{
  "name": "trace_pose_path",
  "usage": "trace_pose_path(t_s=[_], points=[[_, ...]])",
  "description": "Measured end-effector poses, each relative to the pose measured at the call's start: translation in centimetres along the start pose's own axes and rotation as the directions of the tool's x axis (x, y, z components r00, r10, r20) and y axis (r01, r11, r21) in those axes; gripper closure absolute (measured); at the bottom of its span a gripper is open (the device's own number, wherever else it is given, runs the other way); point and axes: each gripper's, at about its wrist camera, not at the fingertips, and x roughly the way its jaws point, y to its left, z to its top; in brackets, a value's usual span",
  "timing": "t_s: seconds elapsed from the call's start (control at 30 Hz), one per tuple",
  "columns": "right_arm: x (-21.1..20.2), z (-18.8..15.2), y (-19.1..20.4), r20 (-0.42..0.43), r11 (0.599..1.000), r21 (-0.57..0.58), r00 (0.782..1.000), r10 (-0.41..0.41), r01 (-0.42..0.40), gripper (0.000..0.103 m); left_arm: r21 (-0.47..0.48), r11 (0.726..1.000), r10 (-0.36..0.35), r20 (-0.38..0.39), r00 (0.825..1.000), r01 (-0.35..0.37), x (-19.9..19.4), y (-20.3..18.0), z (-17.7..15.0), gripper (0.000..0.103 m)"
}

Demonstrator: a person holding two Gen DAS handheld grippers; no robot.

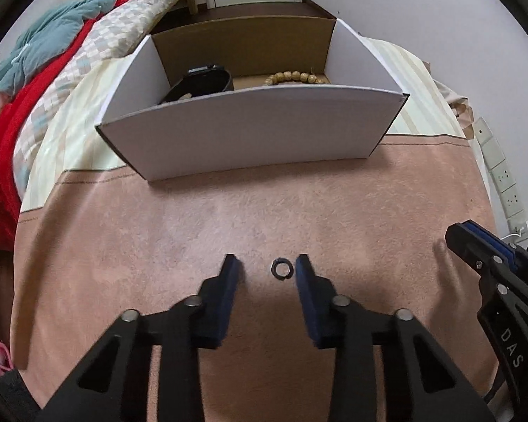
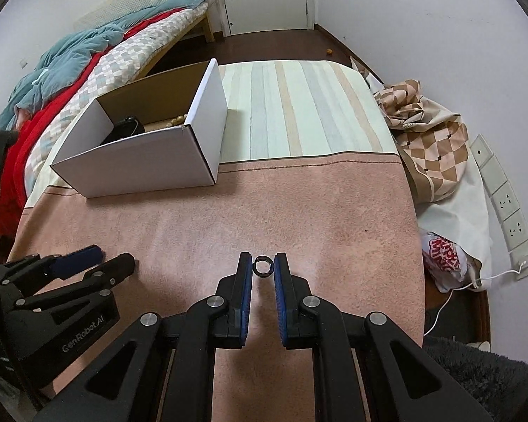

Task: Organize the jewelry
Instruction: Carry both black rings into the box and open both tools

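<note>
Pink plush blanket [image 1: 264, 211] spread over a bed, under both grippers.

Left gripper [image 1: 266, 267]: pointing steeply down at the blanket, jaws apart. Small dark ring [image 1: 281, 266] between the blue pads, nearer the right-hand pad, with a gap showing on both sides, so not gripped. In the right wrist view, the same gripper [image 2: 104, 259] low at the left edge, angled across the blanket, fingertips a little apart; ring not visible from there.

Right gripper [image 2: 263, 263]: also tilted steeply down, jaws narrow and pinching a second ring [image 2: 264, 267] between the very tips, hoop facing the camera, both pads touching it. From the left wrist view, seen [image 1: 456, 237] only side-on at the right edge, well apart from the left gripper; gap and ring not visible there.

Farther out: white cardboard box [image 1: 250, 130] on the blanket's far edge where the striped sheet [image 2: 299, 112] begins, open at the top. Inside, a black watch [image 1: 200, 82] to the left and a wooden bead bracelet [image 1: 292, 78] to the right. Beyond, rumpled red and teal bedding [image 1: 35, 70], white wall, a door. Power strip [image 2: 507, 204] against the wall on the right.
</note>
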Motion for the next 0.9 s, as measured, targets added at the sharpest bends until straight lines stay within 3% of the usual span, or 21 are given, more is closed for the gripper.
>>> trace_pose_path(t_s=[0.07,0.1,0.33,0.47,0.67,0.9], points=[[0.1,0.1,0.1,0.001,1.000,-0.001,1.000,-0.003,0.003,0.090,0.004,1.000,-0.004,0.006,1.000,0.004,0.2,0.2,0.2,0.092],[0.1,0.1,0.1,0.001,1.000,-0.001,1.000,-0.003,0.003,0.090,0.004,1.000,-0.007,0.008,1.000,0.007,0.2,0.3,0.3,0.093],[-1.1,0.8,0.4,0.028,1.000,-0.001,1.000,0.014,-0.014,0.090,-0.009,0.999,-0.038,0.034,0.999,0.038,-0.9,0.6,0.4,0.093],[-2.9,2.3,1.0,0.058,0.998,0.005,0.997,0.057,-0.057,0.090,-0.030,0.997,-0.068,0.079,0.995,0.071,-3.7,1.5,1.6,0.093],[-3.8,8.2,2.8,0.084,0.982,0.002,0.979,0.187,-0.188,0.090,-0.088,0.987,-0.125,0.127,0.984,0.137,-6.7,4.6,7.1,0.093],[0.6,15.6,5.5,0.000,0.973,-0.055,0.975,0.223,-0.223,0.090,-0.096,0.990,-0.094,0.101,0.990,0.104,-4.3,7.4,13.1,0.093]])
